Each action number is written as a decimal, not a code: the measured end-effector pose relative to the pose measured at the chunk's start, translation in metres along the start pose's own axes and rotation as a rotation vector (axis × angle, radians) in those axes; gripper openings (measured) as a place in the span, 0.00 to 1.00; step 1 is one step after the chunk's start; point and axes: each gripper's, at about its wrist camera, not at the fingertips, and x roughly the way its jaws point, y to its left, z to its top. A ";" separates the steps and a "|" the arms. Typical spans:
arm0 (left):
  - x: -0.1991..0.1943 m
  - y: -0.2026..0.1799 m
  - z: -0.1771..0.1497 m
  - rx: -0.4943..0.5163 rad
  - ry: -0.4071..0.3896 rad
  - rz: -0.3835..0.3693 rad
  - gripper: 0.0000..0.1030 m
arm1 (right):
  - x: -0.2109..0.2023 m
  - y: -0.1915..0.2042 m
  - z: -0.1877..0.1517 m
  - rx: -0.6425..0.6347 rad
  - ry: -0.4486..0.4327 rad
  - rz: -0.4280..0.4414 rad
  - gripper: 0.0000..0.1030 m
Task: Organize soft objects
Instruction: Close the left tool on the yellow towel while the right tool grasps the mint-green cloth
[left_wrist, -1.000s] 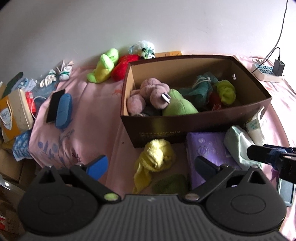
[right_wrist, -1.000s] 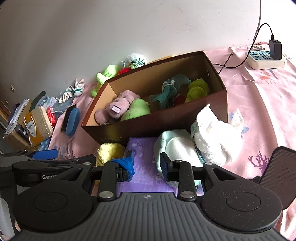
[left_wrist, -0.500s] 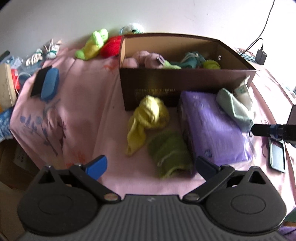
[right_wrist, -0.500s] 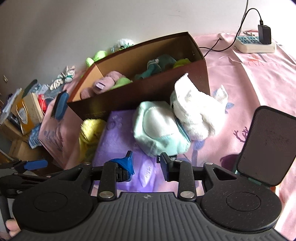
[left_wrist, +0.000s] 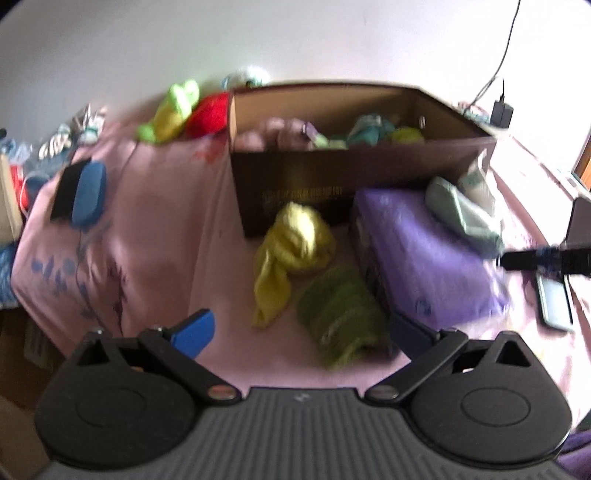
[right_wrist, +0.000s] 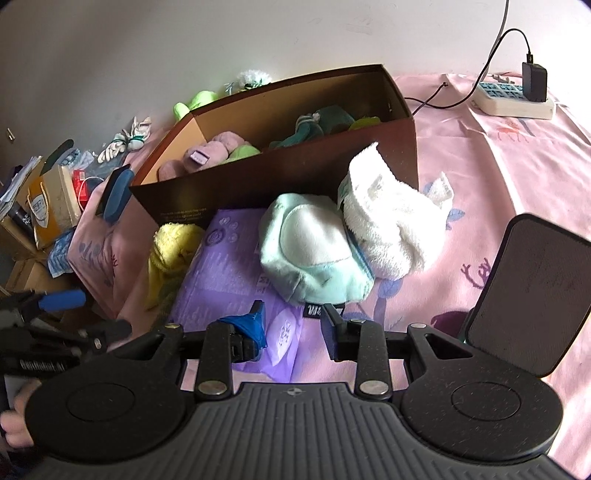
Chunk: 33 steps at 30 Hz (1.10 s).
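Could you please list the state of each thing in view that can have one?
Box: open, holding soft toys.
Left tongs: open, empty.
Right tongs: open, empty.
Charger: plugged into power strip.
Mint plush: lying on purple pack.
Yellow cloth: crumpled beside box.

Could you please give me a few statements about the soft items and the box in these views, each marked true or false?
1. The brown box already holds several plush items. True.
2. The mint plush lies inside the box. False: it rests outside, partly on the purple pack.
3. The white fluffy item sits beside the mint plush, in front of the box. True.
4. The right gripper is clamped on the yellow cloth. False: its jaws are open and empty.
5. The left gripper has its jaws wide open. True.
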 end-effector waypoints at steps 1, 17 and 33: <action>0.000 0.003 0.007 -0.009 -0.021 0.006 0.97 | 0.000 0.000 0.001 0.003 -0.003 0.001 0.15; 0.063 0.029 0.055 -0.106 -0.019 -0.017 0.95 | 0.015 0.001 0.019 -0.025 -0.033 -0.003 0.16; 0.113 0.036 0.057 -0.147 0.096 -0.072 0.70 | 0.049 0.021 0.034 -0.151 -0.042 -0.008 0.20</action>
